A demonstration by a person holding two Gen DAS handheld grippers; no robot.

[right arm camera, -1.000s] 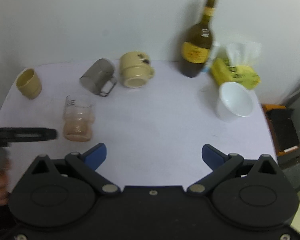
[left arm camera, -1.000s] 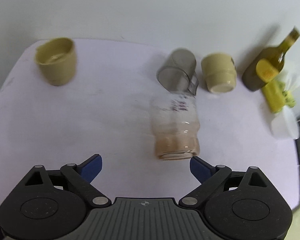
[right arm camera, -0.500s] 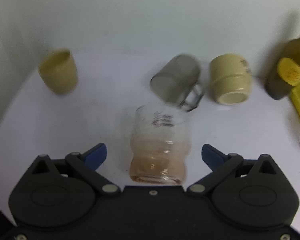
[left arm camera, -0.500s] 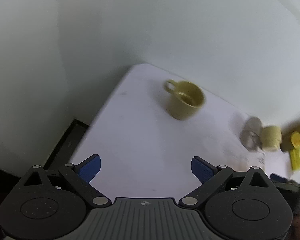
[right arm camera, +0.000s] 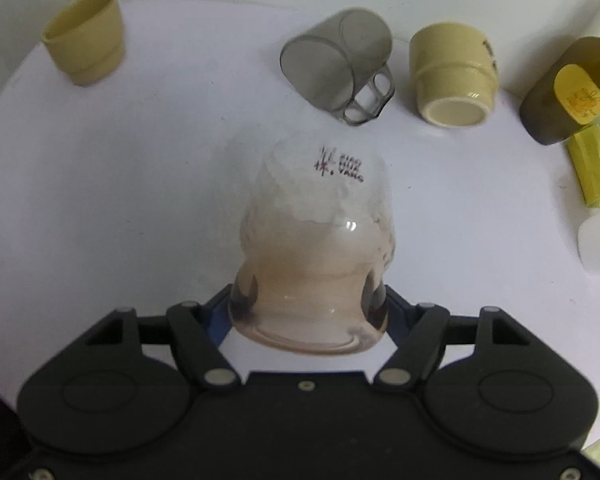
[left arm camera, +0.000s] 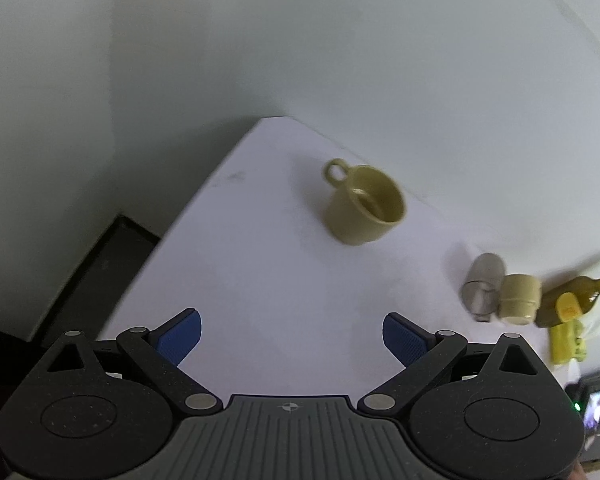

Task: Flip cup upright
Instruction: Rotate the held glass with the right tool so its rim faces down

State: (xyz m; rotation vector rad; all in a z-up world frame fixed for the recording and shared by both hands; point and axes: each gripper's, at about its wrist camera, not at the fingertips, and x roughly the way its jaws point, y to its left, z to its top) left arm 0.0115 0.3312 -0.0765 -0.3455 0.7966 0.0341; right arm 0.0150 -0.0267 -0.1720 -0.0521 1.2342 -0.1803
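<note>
Your right hand-held gripper point(right arm camera: 308, 312) grips the base of a clear glass point(right arm camera: 316, 248), one blue pad pressed to each side of it. The glass lies on the white counter point(right arm camera: 160, 184) with its mouth pointing away from the gripper, so it is not upright; printed lettering shows near its far end.

Just beyond the glass, ahead and slightly right, a smoky grey mug point(right arm camera: 338, 66) lies on its side, handle toward the gripper. To the right of that, a cream mug point(right arm camera: 452, 76) lies tipped over, and further right stands a dark bottle point(right arm camera: 572, 92) with a yellow label, a yellow packet point(right arm camera: 592, 164) beside it. Far ahead to the left, an olive cup point(right arm camera: 86, 38) sits mouth up.

Your left hand-held gripper point(left arm camera: 290, 334) is spread wide and holds nothing, its blue pads well apart above the counter near its left edge. Ahead of it stands the olive cup point(left arm camera: 366, 206), handle on the far side. Far to its right, the grey mug point(left arm camera: 482, 284), cream mug point(left arm camera: 518, 298) and bottle point(left arm camera: 572, 300) cluster together, blurred.
</note>
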